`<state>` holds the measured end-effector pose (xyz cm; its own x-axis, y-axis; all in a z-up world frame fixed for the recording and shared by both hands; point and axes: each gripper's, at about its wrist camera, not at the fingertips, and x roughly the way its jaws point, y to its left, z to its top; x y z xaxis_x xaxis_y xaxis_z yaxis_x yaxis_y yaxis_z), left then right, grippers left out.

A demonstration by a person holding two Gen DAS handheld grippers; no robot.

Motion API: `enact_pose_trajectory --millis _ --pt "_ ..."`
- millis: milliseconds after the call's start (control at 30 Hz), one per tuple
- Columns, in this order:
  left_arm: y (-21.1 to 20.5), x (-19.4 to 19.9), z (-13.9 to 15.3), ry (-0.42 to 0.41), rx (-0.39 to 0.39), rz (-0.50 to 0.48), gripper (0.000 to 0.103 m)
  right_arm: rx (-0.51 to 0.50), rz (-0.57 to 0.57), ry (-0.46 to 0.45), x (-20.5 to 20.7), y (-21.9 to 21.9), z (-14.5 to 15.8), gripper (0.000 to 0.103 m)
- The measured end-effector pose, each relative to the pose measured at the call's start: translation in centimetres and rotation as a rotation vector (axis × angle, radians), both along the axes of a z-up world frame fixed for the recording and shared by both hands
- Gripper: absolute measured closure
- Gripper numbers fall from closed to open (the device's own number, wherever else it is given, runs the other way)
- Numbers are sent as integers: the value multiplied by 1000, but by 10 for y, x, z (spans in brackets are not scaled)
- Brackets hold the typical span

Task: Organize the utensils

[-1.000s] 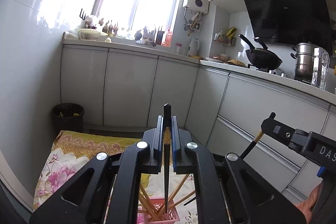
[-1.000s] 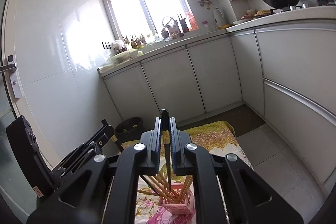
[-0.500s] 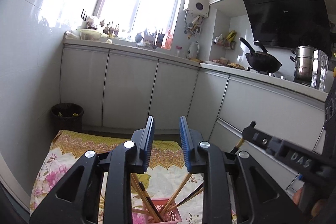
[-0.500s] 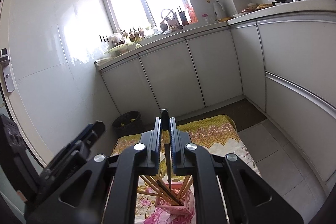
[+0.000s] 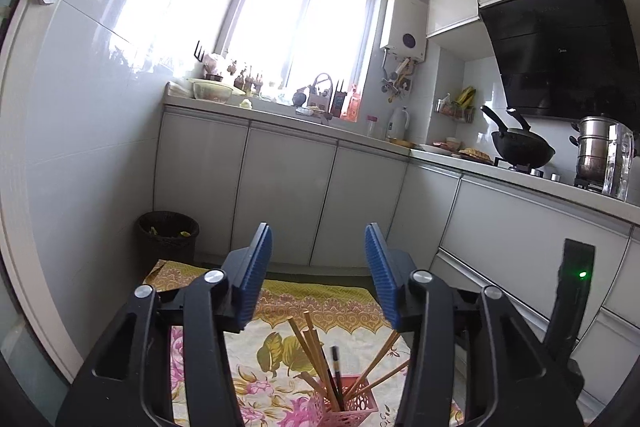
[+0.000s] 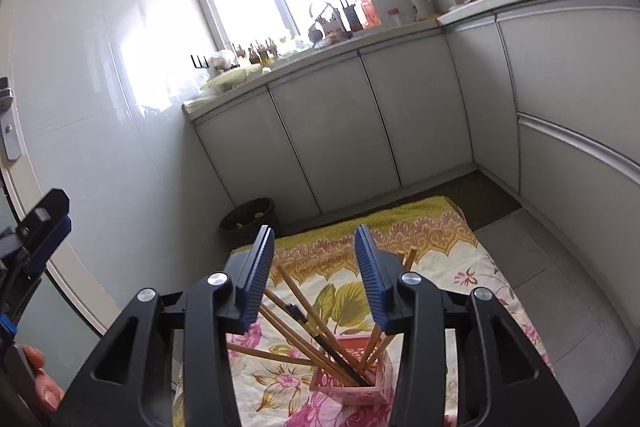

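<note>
Chopsticks (image 6: 316, 331) stand splayed in the pink holder (image 6: 352, 383); above it, left gripper (image 5: 318, 269) and right gripper (image 6: 314, 267) fingers have just been opening, nothing between them

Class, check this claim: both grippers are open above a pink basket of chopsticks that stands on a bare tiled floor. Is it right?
Not quite. The pink basket stands on a flowered cloth, not bare tiles, as the right wrist view shows. The rest holds: left gripper and right gripper are open, and chopsticks fill it.
</note>
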<state>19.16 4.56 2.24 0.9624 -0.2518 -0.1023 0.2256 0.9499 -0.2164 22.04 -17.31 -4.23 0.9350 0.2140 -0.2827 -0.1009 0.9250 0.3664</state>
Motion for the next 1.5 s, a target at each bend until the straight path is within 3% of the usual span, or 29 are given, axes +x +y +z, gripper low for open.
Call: enact_pose_trajectory --millis 67,133,200,267,467,633,700,800,1000,1500 --pt "5 -11 8 -13 -17 8 45 -6 -14 -63 -22 2 20 24" --pt "5 -24 17 -30 -15 17 38 -13 -54 -137 -49 3 40 19" --pt "4 -41 25 -57 -19 43 19 -38 -87 -189 -75 5 56 14" --pt "4 -62 33 -95 -31 77 8 -61 -134 -228 -101 7 69 8" --pt "-8 -109 51 -112 14 145 7 -132 -322 -241 -161 0 88 7" --pt "-14 -144 48 -60 33 203 7 -90 -399 -182 -196 -15 82 7" --pt "-19 -155 44 -25 58 203 7 -57 -391 -143 -207 -22 78 7" --pt "-27 -170 39 9 93 193 7 -106 -377 -58 -210 -21 73 7" --pt "-37 -179 33 62 134 152 7 -94 -340 0 -225 -28 58 7" --pt "-41 -181 29 90 165 147 7 -80 -312 -1 -238 -25 58 7"
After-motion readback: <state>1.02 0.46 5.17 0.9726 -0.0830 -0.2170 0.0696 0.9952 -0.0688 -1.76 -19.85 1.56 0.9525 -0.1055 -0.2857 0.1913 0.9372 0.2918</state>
